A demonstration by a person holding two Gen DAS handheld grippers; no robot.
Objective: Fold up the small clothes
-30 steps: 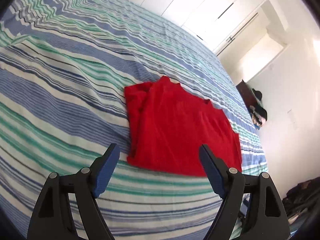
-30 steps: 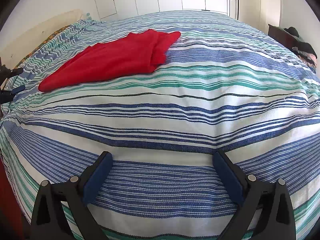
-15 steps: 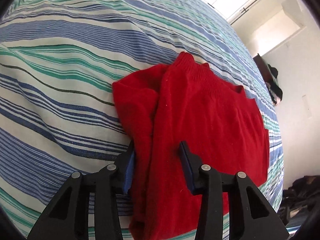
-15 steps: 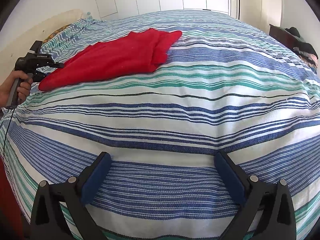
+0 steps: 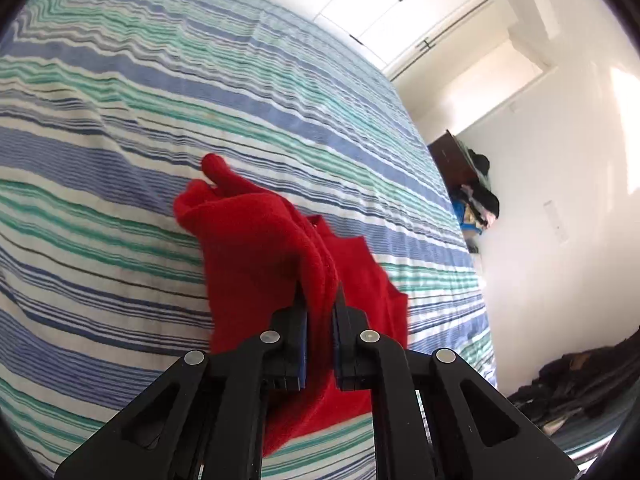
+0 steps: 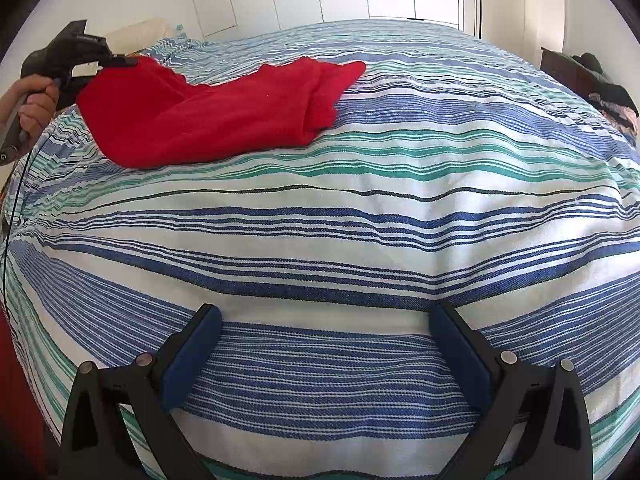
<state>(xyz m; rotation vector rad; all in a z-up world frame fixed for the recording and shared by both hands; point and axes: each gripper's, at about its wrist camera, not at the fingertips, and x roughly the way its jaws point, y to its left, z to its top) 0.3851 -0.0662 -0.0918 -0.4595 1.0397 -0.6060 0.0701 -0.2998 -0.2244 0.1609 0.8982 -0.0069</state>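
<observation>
Red knit cloth fills the middle of the left wrist view: a small red garment (image 5: 256, 256) is pinched between the blue pads of the left gripper (image 5: 320, 312), whose jaws are pressed together on a bunched fold. The gripped end is lifted off the striped bedspread (image 5: 120, 120), while the far end trails on it toward the middle of the bed. A dark cabinet (image 5: 452, 156) with heaped clothes is seen past the bed's far right corner.

In the right wrist view, the garment (image 6: 224, 116) is seen near the far left corner of the bedspread (image 6: 360, 220), its left end raised by the left gripper (image 6: 120, 62), which is held by a hand (image 6: 34, 100). The right gripper (image 6: 324, 344) is spread wide above the near edge, nothing between its pads.
</observation>
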